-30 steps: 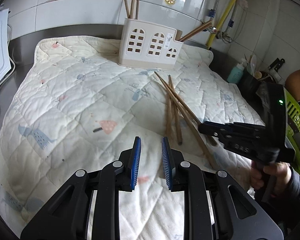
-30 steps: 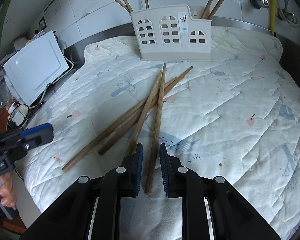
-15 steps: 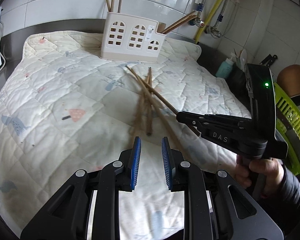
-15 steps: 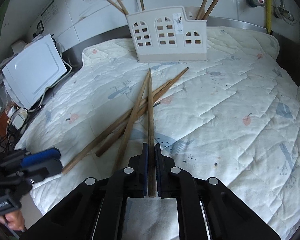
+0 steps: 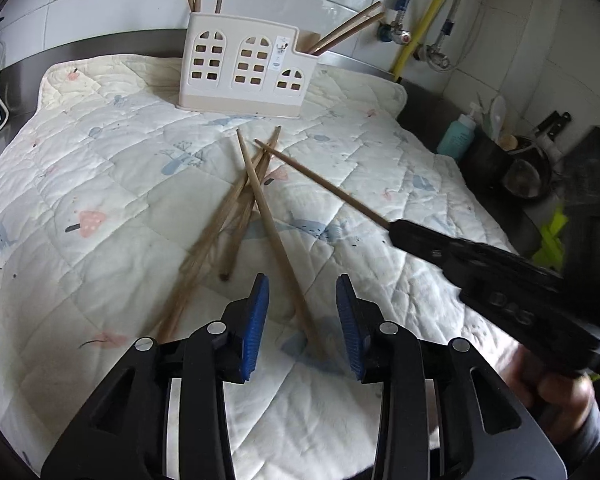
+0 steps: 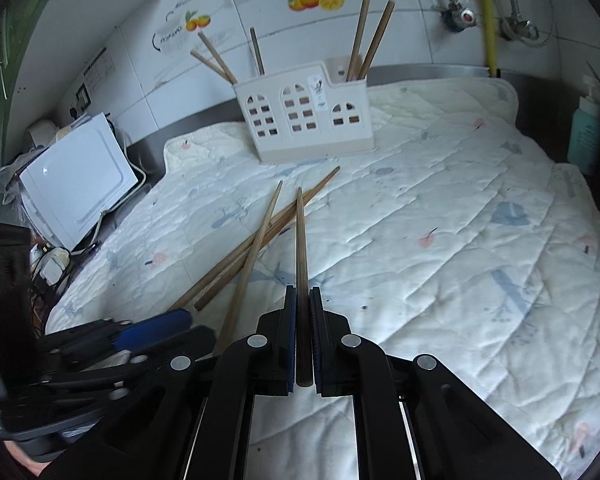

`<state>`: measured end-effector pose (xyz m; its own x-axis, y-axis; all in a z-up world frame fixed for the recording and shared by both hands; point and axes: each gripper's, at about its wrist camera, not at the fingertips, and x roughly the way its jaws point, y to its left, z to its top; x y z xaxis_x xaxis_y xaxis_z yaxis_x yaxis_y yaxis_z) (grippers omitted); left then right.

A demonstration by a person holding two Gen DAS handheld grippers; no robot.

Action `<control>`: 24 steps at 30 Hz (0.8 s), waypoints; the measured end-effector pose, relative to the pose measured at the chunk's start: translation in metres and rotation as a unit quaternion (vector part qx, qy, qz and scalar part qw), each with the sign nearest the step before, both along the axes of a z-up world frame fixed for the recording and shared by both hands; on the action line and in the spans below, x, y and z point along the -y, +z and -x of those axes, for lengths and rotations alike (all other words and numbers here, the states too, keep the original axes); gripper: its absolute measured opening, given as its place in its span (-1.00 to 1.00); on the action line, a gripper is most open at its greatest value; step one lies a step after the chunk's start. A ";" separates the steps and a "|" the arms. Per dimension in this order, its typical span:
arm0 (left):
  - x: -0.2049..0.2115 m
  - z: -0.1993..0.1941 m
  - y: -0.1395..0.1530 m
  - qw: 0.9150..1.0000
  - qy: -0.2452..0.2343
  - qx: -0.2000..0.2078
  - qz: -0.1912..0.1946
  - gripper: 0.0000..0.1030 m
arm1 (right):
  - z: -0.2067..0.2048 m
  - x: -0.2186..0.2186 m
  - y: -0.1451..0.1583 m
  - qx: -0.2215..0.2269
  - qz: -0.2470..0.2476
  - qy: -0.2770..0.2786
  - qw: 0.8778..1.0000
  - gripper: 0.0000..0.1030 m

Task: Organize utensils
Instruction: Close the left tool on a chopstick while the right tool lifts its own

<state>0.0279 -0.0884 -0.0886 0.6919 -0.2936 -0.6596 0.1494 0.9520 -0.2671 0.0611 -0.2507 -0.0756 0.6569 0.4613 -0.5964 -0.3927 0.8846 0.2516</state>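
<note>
The quilt is cream, printed with pale blue and pink motifs. The holder is white with arched window cut-outs. The chopsticks are brown wood. Both claws have blue pads on black frames.

chopsticks on quilt, before holder.

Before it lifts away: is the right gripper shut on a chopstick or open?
Shut: the right gripper clamps one chopstick, both pads pressed against its sides.
</note>
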 end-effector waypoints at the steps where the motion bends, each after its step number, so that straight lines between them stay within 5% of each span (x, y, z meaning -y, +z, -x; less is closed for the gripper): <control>1: 0.002 -0.002 -0.002 1.000 0.002 -0.001 -0.001 -0.31 | 0.002 0.002 0.002 0.005 0.000 -0.001 1.000 -0.88; 9: 0.013 -0.012 -0.017 0.999 0.030 -0.016 -0.025 -0.37 | 0.006 0.013 0.006 0.013 -0.009 0.003 1.000 -0.88; 17: 0.019 -0.016 -0.017 0.996 0.044 -0.012 -0.078 -0.80 | 0.008 0.018 0.008 0.016 -0.018 0.003 1.000 -0.88; 24: 0.017 -0.017 -0.018 0.997 0.038 -0.016 -0.070 -0.79 | 0.011 0.018 0.016 0.027 -0.019 0.001 0.999 -0.88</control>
